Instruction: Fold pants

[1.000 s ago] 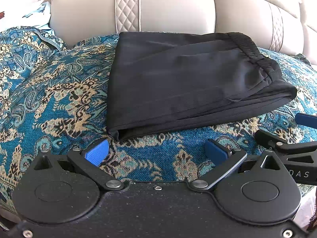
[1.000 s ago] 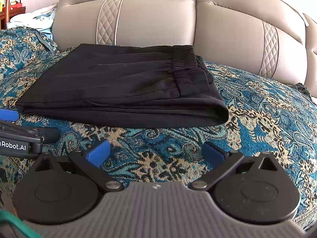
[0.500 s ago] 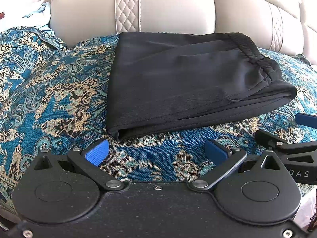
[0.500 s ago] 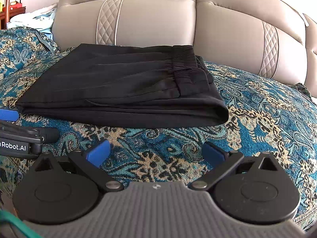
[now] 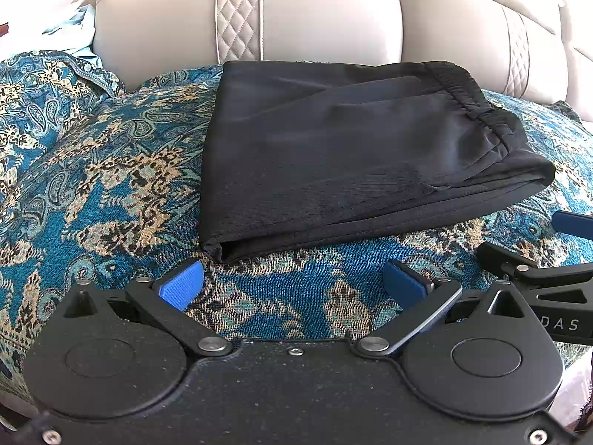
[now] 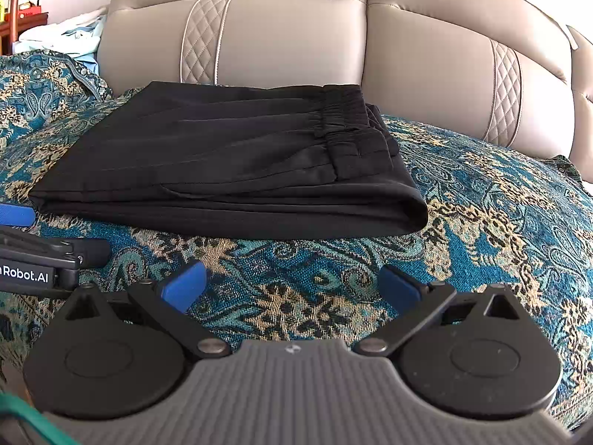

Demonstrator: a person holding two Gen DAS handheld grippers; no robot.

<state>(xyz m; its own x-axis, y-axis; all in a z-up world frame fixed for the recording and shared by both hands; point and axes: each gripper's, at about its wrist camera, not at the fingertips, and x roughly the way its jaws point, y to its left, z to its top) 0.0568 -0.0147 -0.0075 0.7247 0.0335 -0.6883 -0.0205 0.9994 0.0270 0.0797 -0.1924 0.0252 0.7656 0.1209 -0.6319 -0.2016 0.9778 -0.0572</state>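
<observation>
Beige leather sofa cushions (image 5: 326, 18) with quilted diamond strips fill the back of the shot, and across the seat runs a teal and gold paisley-patterned throw (image 5: 92, 170), bunched up a little at the far left where some pale blue cloth (image 6: 74, 35) peeks out behind it. Moving in from that side, the left claw (image 5: 292, 283) sits low over the throw, its blue-padded fingers (image 5: 181, 283) spread wide with nothing between them, just short of the near corner of the garment. And there it is, centre stage: the black folded pants (image 5: 352, 148), lying flat on the throw as a neat layered rectangle, stacked edges facing the cameras, the gathered elastic waistband (image 5: 470, 100) on top toward the right end. Carrying on right, the right claw (image 6: 292, 287) hangs just in front of the bundle's rounded right-hand fold, also gaping wide and empty, clear of the fabric. Each claw shows up at the edge of the other's view, so they are side by side along the sofa's front. By the look of it the folding is as good as done: several layers, square sides, no loose leg trailing. What might remain, at a guess, is one more halving or simply pulling away.
</observation>
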